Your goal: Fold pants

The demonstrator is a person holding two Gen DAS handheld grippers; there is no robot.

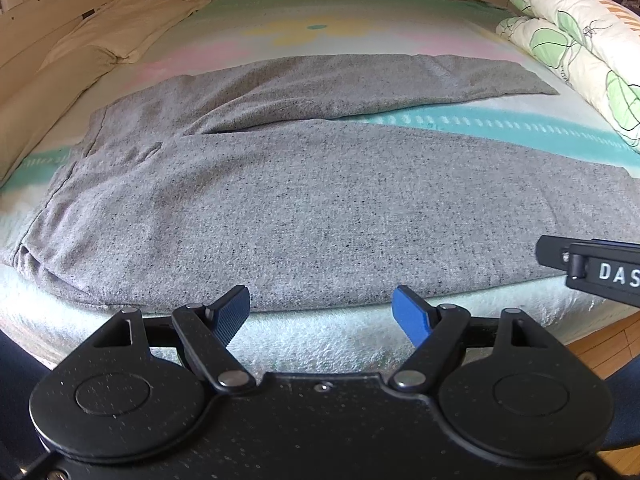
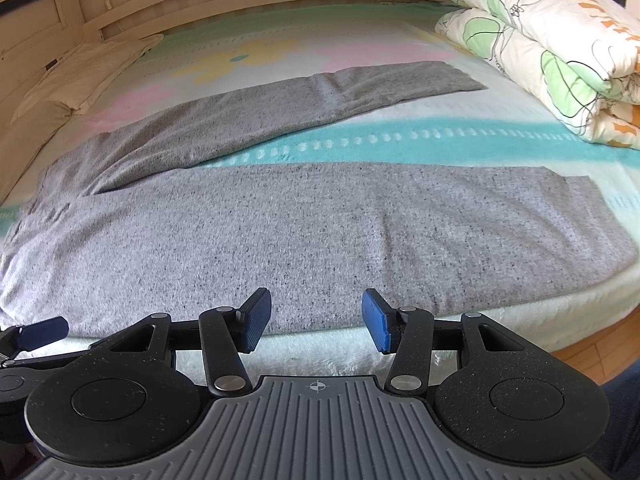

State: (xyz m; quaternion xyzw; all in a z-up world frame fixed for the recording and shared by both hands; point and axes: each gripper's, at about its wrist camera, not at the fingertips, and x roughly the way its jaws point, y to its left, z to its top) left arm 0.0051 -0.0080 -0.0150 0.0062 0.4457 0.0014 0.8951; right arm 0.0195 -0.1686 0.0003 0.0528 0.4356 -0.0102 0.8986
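- Left wrist view: my left gripper (image 1: 321, 314) hangs at six o'clock with its jaws spread, nothing between them. The grey pants (image 1: 304, 200) lie flat on the bed (image 1: 316, 344), waistband toward nine o'clock, legs splayed toward three.
- Right wrist view: my right gripper (image 2: 317, 322) is also spread and empty at six o'clock, just short of the pants' (image 2: 320, 232) near edge. A folded quilt (image 2: 560, 52) sits at two o'clock.
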